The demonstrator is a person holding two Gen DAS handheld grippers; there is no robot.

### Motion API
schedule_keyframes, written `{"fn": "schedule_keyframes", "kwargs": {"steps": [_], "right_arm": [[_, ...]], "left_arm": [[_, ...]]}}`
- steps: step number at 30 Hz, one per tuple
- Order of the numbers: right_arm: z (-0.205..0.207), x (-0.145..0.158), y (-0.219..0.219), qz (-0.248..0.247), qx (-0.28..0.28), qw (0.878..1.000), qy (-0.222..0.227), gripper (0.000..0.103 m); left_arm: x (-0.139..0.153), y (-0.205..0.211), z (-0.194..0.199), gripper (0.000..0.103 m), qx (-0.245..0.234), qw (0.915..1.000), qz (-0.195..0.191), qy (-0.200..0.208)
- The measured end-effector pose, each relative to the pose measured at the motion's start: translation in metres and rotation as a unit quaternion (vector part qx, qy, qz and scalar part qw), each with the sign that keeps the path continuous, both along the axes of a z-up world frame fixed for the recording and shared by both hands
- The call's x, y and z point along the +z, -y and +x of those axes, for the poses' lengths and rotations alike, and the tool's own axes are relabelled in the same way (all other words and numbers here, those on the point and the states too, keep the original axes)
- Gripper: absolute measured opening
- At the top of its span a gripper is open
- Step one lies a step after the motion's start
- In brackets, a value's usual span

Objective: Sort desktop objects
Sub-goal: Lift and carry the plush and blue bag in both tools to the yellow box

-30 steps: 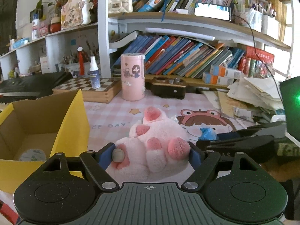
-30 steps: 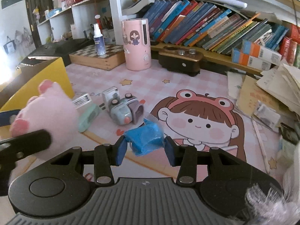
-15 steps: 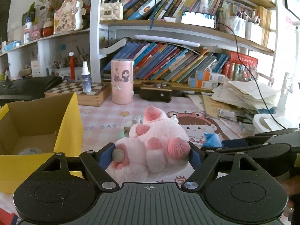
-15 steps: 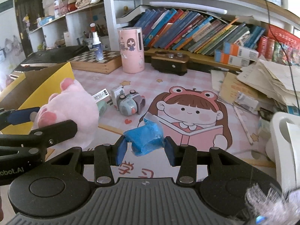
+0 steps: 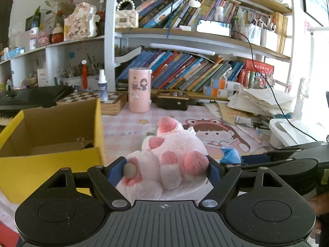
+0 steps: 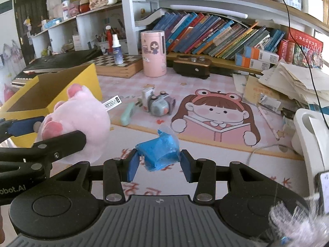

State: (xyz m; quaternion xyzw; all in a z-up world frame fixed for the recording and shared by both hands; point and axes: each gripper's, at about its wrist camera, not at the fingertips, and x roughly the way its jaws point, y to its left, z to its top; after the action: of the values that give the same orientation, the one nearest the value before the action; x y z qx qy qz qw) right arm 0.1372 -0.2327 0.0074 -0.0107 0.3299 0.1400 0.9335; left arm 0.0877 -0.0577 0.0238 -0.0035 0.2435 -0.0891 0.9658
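With the left gripper (image 5: 164, 169) clamped on the pink plush toy (image 5: 170, 158) and the right gripper (image 6: 158, 164) pinching a crinkly blue packet (image 6: 159, 152), the 2 close-held loads could collide near the yellow cardboard box (image 5: 51, 156).

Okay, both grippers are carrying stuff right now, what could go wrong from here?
The pink plush toy bulges past the left gripper fingers, so it may snag the yellow cardboard box wall on the way in. The blue plastic-wrapped packet looks soft and slick in the right gripper; it could slip out.
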Motion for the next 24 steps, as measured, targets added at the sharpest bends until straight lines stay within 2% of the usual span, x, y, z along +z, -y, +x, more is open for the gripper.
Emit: {"fn": "schedule_keyframes", "kwargs": {"steps": [14, 24], "right_arm": [[-0.073, -0.003, -0.069, 0.012, 0.038, 0.999, -0.003, 0.041], [-0.113, -0.011, -0.13, 0.029, 0.105, 0.994, -0.009, 0.041]], "left_arm": [[0.004, -0.065, -0.076, 0.081, 0.041, 0.9991, 0.011, -0.007], [0.0, -0.116, -0.132, 0.081, 0.121, 0.992, 0.027, -0.025]]}}
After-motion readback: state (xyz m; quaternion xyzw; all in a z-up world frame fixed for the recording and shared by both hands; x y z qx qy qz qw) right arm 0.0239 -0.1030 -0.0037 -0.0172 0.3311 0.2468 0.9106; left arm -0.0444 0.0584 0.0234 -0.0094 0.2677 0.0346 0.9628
